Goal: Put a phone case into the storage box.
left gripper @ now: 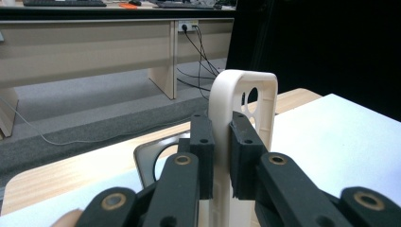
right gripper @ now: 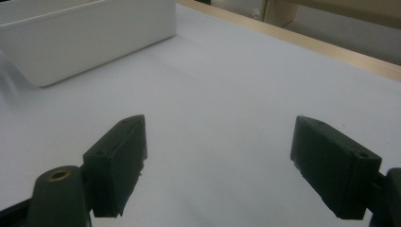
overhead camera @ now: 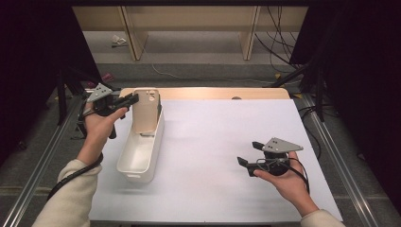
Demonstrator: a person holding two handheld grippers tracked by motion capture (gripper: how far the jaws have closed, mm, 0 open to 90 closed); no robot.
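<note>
Left gripper view: phone case (left gripper: pixel 246 109) clamped upright between hand-held gripper (left gripper: pixel 221 156) jaws.

A wooden table (overhead camera: pixel 208 92) carries a white sheet (overhead camera: pixel 227 142); a white bin (overhead camera: pixel 142 153) rests on it.

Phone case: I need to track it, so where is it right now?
In the high view the phone case stands upright at the far end of the white bin, table's left, clamped by the left gripper.

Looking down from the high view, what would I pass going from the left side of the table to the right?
Left gripper pinching a cream phone case, then the white tub, bare white tabletop, and the right gripper, jaws open.
</note>
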